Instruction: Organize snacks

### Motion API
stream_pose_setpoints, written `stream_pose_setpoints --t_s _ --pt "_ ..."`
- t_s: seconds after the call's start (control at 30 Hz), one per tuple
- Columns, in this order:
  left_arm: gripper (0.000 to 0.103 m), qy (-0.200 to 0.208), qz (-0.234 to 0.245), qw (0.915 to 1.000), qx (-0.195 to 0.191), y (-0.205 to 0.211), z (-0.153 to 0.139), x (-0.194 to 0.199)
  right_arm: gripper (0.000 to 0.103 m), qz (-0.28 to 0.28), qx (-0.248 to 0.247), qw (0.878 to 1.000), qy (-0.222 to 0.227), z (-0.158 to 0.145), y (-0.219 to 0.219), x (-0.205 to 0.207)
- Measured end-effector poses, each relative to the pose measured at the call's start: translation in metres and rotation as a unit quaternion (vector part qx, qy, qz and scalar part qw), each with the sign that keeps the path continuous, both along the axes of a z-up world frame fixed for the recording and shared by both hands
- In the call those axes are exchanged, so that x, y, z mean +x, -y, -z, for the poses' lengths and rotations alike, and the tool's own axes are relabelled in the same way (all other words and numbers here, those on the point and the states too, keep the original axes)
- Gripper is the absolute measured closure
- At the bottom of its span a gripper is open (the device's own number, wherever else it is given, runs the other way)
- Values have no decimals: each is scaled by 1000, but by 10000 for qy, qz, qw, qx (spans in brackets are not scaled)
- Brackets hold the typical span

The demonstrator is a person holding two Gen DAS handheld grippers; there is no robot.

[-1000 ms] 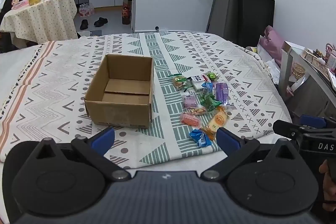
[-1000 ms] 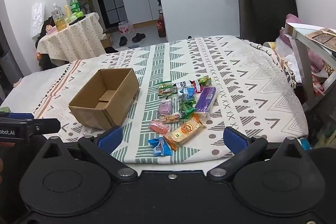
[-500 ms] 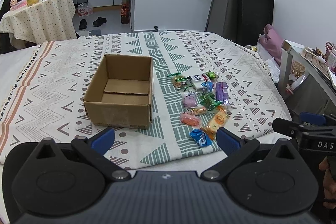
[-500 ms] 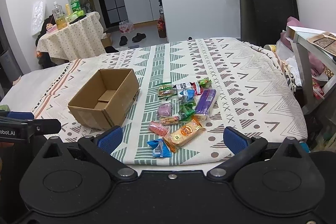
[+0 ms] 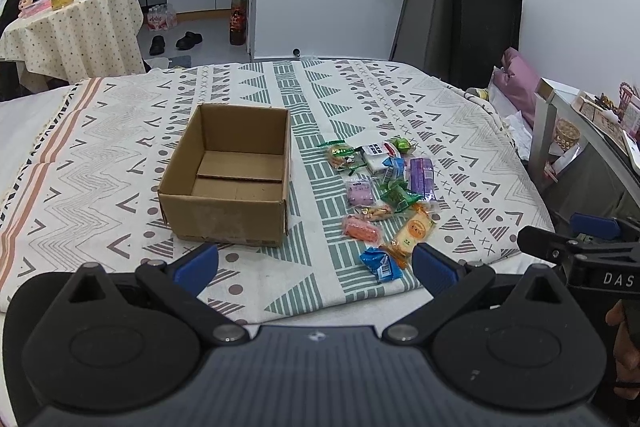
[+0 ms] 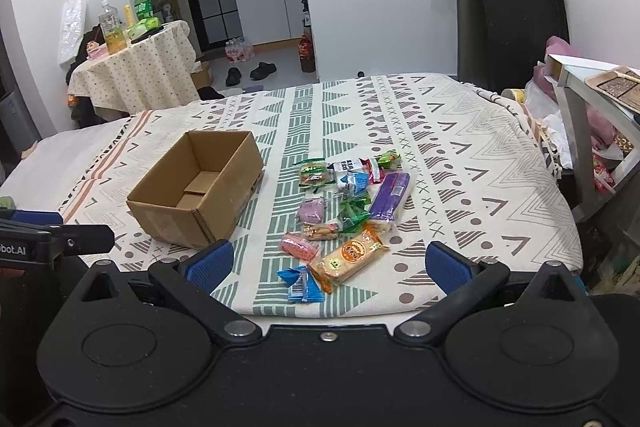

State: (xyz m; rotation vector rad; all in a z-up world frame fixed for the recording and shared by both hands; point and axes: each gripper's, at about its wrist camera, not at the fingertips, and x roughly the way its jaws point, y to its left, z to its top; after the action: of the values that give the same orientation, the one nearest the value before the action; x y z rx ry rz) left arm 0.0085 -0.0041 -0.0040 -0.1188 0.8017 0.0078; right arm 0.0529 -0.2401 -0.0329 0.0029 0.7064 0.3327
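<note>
Covering the bed, a patterned cloth gives a flat work surface, and on it an open cardboard box stands empty, presumably meant to receive the snacks piled loosely just beside it. Both the left gripper and right gripper hover short of the near edge, fingers spread wide and gripping nothing, likely readying for a first pick.

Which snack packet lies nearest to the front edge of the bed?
The blue packet, at the front end of the pile. It touches the orange biscuit packet; the other snacks lie farther back.
</note>
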Motion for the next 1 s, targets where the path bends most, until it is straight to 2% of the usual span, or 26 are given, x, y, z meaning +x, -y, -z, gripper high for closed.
stream_pose_setpoints --t_s 1.0 --pt "1 44 -35 10000 -43 -2 -6 -3 0 -157 -81 9998 22 -2 -6 -4"
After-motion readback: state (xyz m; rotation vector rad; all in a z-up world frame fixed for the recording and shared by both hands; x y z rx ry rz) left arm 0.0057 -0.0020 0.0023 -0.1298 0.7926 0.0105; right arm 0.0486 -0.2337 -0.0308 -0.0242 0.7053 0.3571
